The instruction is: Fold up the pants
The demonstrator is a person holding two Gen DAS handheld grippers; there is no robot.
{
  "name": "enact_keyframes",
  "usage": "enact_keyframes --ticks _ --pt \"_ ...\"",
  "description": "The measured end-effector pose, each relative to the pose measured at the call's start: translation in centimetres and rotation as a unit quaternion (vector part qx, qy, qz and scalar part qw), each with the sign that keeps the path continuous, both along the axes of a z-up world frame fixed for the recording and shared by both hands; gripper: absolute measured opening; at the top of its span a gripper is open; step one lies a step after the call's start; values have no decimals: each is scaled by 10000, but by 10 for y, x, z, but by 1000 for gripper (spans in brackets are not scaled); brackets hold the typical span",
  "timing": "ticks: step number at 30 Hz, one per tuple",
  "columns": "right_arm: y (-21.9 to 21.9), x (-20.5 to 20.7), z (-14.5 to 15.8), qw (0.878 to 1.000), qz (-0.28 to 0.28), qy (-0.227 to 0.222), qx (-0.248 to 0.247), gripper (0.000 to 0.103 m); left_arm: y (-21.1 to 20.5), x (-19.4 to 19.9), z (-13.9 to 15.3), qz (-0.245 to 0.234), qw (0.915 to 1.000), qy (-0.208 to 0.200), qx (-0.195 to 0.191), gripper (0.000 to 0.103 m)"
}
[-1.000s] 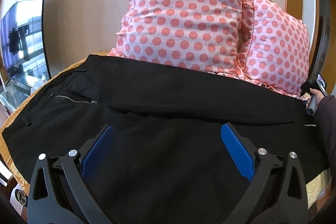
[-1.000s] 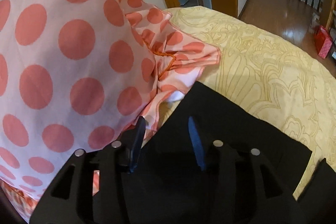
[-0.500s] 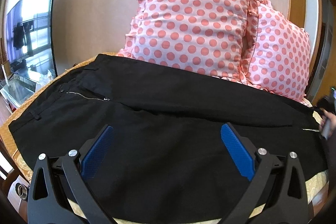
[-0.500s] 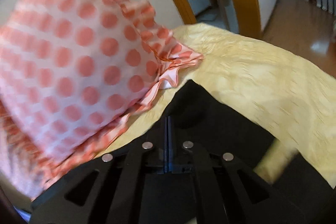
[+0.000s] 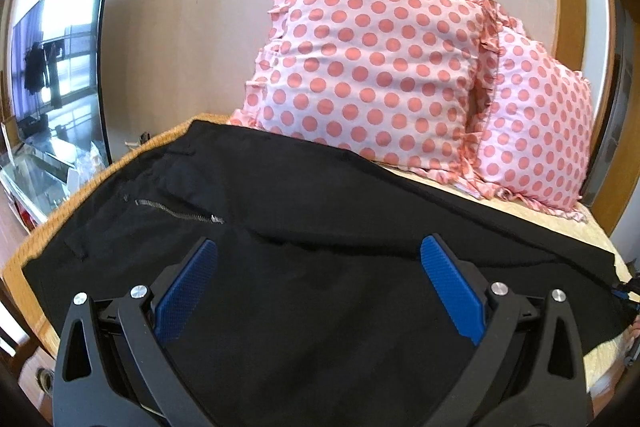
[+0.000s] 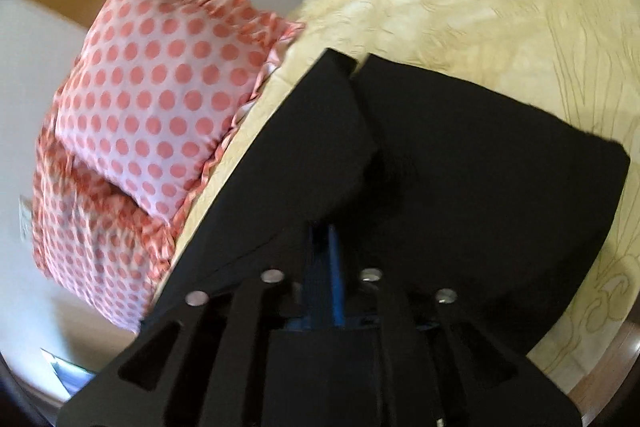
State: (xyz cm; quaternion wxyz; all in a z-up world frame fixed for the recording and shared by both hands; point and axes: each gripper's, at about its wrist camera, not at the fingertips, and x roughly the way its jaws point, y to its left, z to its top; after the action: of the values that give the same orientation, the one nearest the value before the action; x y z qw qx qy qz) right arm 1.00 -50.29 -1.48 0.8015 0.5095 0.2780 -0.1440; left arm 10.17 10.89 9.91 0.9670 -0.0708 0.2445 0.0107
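Note:
Black pants lie spread across the yellow bed, waist and zipper at the left, leg ends at the right. My left gripper is open and empty, hovering above the near leg. My right gripper is shut on the black fabric near the leg ends, pulling up a fold; it just shows at the right edge of the left wrist view.
Two pink polka-dot pillows lean on the wall behind the pants, also in the right wrist view. A TV stands at the left. The yellow bedspread extends past the leg ends. A wooden door frame stands at the right.
My right gripper closed on the pants' leg end and pulled it back away from the pillows. My left gripper rose and drew back a little, staying open.

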Motion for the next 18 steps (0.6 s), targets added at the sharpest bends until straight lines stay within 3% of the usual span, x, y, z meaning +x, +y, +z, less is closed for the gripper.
enact_keyframes --ticks 1,3,7,9,10,15,18 --pt "-2 0 0 10000 -30 -53 36 28 3 6 2 50 10000 43 50 102" --pt "-5 4 -3 9999 -33 -79 129 28 9 16 3 97 9998 175 33 102" --pt "-7 12 -2 9997 -74 -74 206 26 26 39 -2 150 9979 527 -351 102" --pt "-8 20 0 9999 11 -107 70 18 28 46 -6 219 9966 679 -406 102" --pt "-9 24 0 9998 120 -178 8 1 29 52 -8 199 9959 757 -445 102" --pt "-12 -9 17 9955 23 -949 -36 1 31 84 -6 -62 9941 933 -552 102" --pt "-16 -29 22 9935 -128 -1132 -19 0 38 121 -7 32 9898 1184 -793 102"
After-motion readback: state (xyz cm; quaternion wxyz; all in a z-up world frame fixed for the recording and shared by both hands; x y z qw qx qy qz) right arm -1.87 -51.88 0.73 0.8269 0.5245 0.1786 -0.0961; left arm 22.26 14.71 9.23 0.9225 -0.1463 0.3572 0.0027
